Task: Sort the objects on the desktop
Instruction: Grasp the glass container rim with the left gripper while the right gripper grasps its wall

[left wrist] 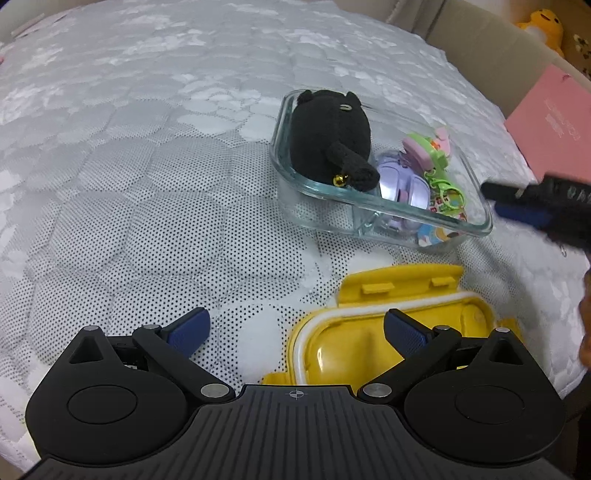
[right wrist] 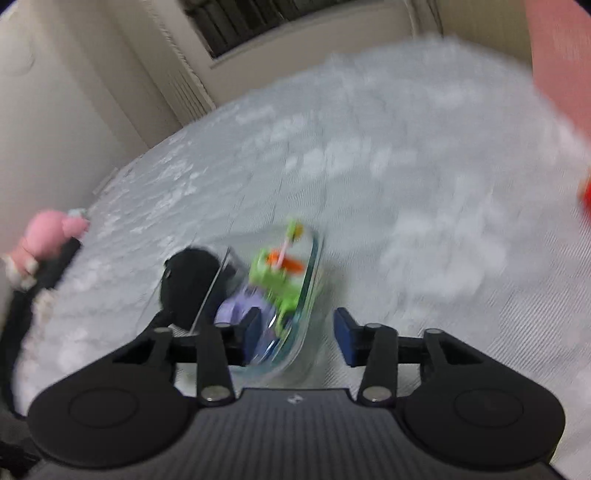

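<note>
Both tools released: left tool (left wrist: 295, 332) over yellow lid (left wrist: 391, 332); right tool (right wrist: 295, 332) straddles glass container (left wrist: 291, 184) rim at 5 o'clock. Risk: tipping it, spilling the black plush (left wrist: 328, 136).

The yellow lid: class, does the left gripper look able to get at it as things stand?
Probably yes. The left gripper is open, the yellow lid lies just ahead with one of the fingers already over it, and nothing lies between them.

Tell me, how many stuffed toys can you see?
3: black plush cat in the glass dish, yellow plush beyond the surface, pink plush at its edge. Others may be hidden.
</note>
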Available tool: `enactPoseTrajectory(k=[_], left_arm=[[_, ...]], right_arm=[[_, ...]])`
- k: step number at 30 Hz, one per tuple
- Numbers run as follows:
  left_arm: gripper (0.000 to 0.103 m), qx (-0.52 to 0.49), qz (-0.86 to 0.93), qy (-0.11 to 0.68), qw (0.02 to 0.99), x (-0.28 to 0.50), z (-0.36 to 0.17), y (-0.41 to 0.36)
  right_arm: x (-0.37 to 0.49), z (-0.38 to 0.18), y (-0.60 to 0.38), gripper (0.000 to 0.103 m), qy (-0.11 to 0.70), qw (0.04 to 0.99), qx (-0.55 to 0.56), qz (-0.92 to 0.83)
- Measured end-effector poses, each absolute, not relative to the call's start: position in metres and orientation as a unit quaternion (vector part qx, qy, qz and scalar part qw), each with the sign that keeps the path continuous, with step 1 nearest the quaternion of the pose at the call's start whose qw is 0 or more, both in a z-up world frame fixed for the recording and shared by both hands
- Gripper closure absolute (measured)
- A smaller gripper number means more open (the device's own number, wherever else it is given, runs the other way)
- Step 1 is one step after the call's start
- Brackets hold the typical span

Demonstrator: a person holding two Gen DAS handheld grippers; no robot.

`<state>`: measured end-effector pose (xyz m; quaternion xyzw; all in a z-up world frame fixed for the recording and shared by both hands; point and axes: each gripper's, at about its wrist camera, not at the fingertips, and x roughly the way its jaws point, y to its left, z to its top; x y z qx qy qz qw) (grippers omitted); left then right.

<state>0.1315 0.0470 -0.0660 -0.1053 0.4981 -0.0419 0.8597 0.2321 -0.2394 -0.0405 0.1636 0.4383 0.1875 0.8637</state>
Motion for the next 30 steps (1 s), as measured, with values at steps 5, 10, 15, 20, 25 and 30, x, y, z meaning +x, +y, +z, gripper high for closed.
enactPoseTrajectory(k=[5, 10, 15, 20, 25, 30], left_arm=[[0.000, -0.084, -0.054, 0.507, 0.856, 0.137, -0.064, 0.042], [0.000, -0.184, -0.086, 0.479, 0.854, 0.168, -0.043, 0.076], [0.000, -0.270, -0.073, 0.454, 0.846, 0.208, -0.042, 0.101], [0.001, -0.319, -0.086, 0.468, 0.820, 0.236, -0.054, 0.092], [0.046, -0.249, -0.046, 0.483, 0.838, 0.236, -0.052, 0.071], [0.054, -0.239, -0.044, 0.477, 0.845, 0.225, -0.049, 0.071]], right_arm=[[0.240, -0.048, -0.237, 0.088, 0.413, 0.876, 0.146, 0.201], [0.263, -0.041, -0.240, 0.093, 0.401, 0.885, 0.140, 0.191], [0.263, -0.043, -0.243, 0.093, 0.393, 0.888, 0.133, 0.198], [0.256, -0.045, -0.250, 0.093, 0.391, 0.885, 0.145, 0.208], [0.253, -0.044, -0.251, 0.093, 0.393, 0.882, 0.151, 0.210], [0.243, -0.041, -0.247, 0.093, 0.386, 0.890, 0.128, 0.208]])
